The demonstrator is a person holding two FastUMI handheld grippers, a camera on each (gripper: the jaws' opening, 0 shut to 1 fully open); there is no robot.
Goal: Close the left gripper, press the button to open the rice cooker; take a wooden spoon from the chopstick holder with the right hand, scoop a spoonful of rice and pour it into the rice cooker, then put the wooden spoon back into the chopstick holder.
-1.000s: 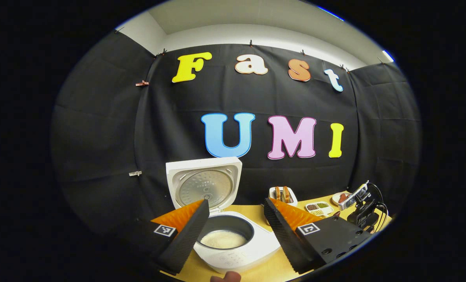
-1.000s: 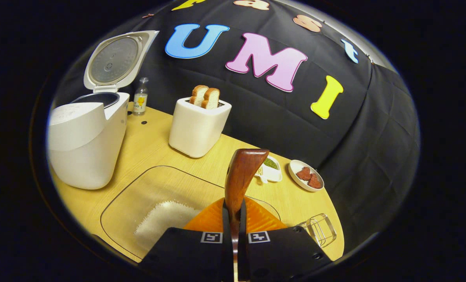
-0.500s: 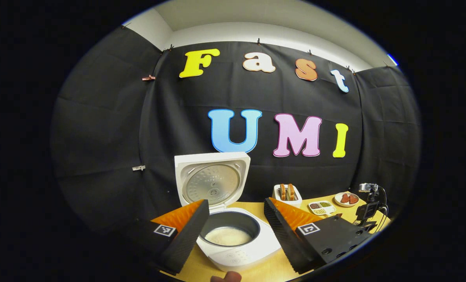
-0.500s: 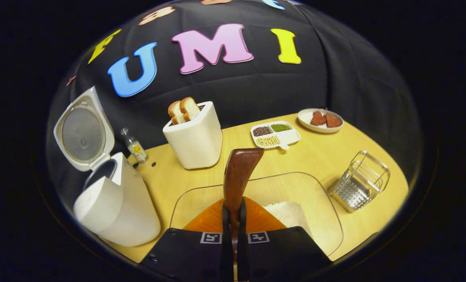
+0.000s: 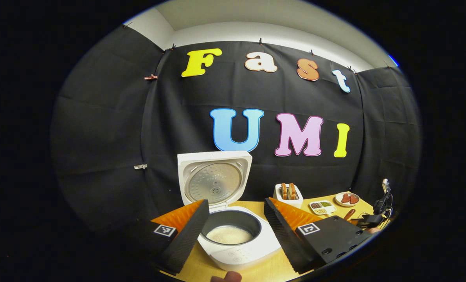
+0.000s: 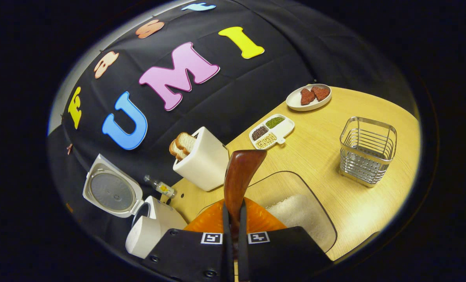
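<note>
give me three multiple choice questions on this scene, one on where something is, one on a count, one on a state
1. Where does the wire chopstick holder stand?
A. on the wooden table
B. inside the rice cooker
C. on the toaster

2. How many bread slices are in the toaster?
A. one
B. two
C. four

3. How is the rice cooker's lid?
A. shut
B. removed
C. raised open

Answers:
1 A, it stands upright on the tabletop.
2 B, two slices stick out.
3 C, the lid stands up behind the rice cooker, its pot showing rice.
</note>
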